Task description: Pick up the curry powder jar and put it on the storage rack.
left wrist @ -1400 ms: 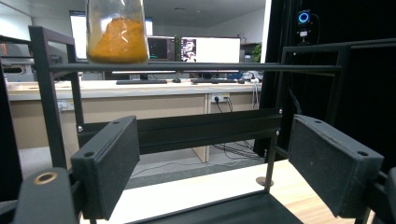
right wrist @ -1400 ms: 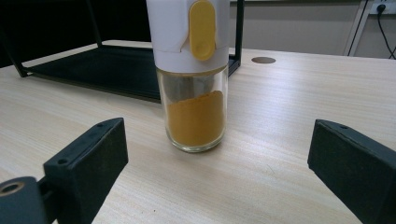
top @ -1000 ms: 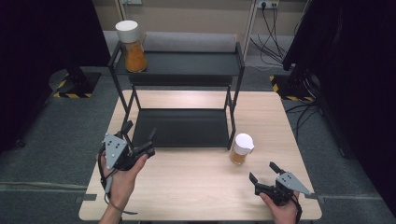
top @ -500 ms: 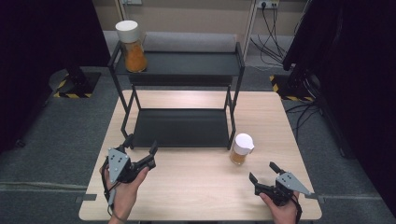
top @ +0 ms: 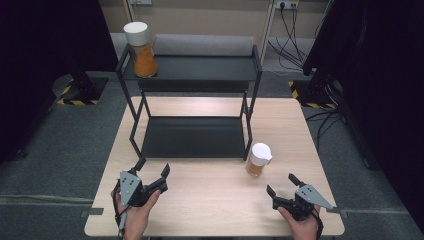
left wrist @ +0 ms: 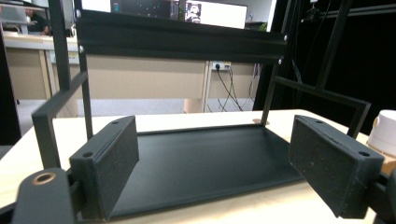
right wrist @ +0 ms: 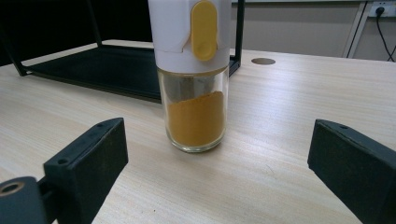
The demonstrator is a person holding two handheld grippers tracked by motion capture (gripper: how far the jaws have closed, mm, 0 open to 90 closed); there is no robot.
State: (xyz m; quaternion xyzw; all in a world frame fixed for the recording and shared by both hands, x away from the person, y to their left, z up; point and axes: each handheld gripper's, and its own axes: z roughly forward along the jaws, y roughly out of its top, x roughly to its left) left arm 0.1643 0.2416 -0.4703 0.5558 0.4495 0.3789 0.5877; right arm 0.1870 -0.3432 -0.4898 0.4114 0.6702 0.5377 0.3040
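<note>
The big wooden worktop (top: 210,200) has a black two-level rack (top: 192,137) standing on its far half. On the rack's top shelf, at about 11 o'clock from the middle of the worktop, stands a jar (top: 140,50) with a white cap and orange stuff inside.

A second one, the spice jar (top: 259,160), stands on the worktop just beside the rack's front right leg, at about 4 o'clock from the middle. It is upright. In the right gripper view the spice jar (right wrist: 194,79) is clear glass below, with orange powder filling about half of the glass. The cap is white plastic with a yellow flip tab.

The glass looks hard and smooth, so it may slip, and it could break if it falls. It looks light. The best place to hold it is likely the round glass part, low down, not the cap.

The right gripper (top: 286,187) is open wide, holds nothing, and points at the spice jar from 5 o'clock. The left gripper (top: 152,172) is open wide too, empty, near the rack's front.
</note>
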